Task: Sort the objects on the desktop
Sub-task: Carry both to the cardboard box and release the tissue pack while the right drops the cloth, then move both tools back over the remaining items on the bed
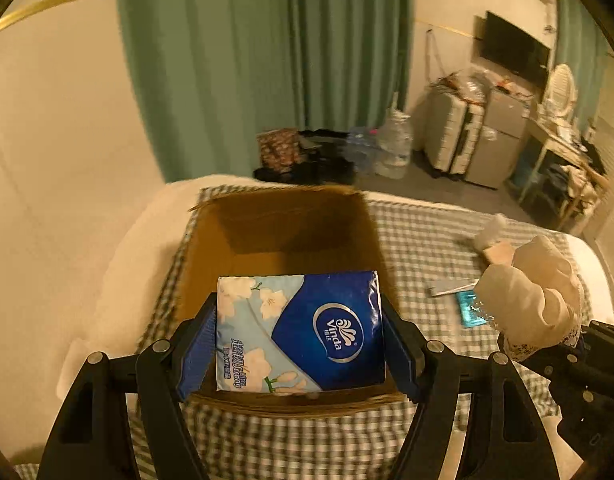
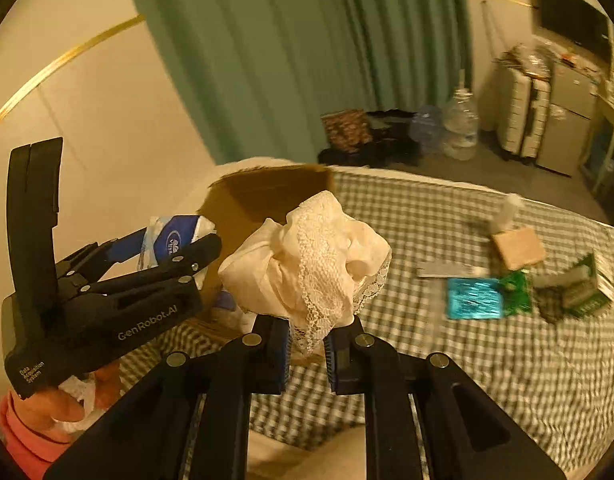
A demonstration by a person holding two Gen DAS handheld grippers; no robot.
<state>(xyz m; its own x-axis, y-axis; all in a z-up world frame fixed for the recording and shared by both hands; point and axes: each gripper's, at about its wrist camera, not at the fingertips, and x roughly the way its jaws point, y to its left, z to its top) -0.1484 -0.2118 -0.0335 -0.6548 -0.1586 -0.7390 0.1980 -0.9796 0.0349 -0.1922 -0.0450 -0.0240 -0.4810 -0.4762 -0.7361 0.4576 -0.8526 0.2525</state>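
Two loads: I have one thing in each gripper, both near the box (image 1: pixel 283 232).
Left gripper (image 1: pixel 299 340): clamped on the tissue pack (image 1: pixel 303 332), pads on its two short sides; the pack hangs just over the near part of the open box.
Right gripper (image 2: pixel 307 354): nearly closed, pinching the lace cloth (image 2: pixel 311 264) by its lower edge; the bunch stands up ahead of the fingertips, just right of the box.
Left behind: a teal packet (image 2: pixel 473 298), a green packet (image 2: pixel 517 290), a tan block (image 2: pixel 517 252) and a small carton (image 2: pixel 587 292) lie well off to the right on the checked cover (image 2: pixel 467 360).
Risk, pack: it is soft, so I judge it could catch the near wall and tip outside if I let go too early.
Risk, cloth: only a thin edge is gripped; it could slip free, or drape over the rim instead of dropping in.
Risk, crowding: my grippers sit close together, so they could knock each other or shove the light box.
Risk, blur: the view smears, so my aim over the opening is uncertain.
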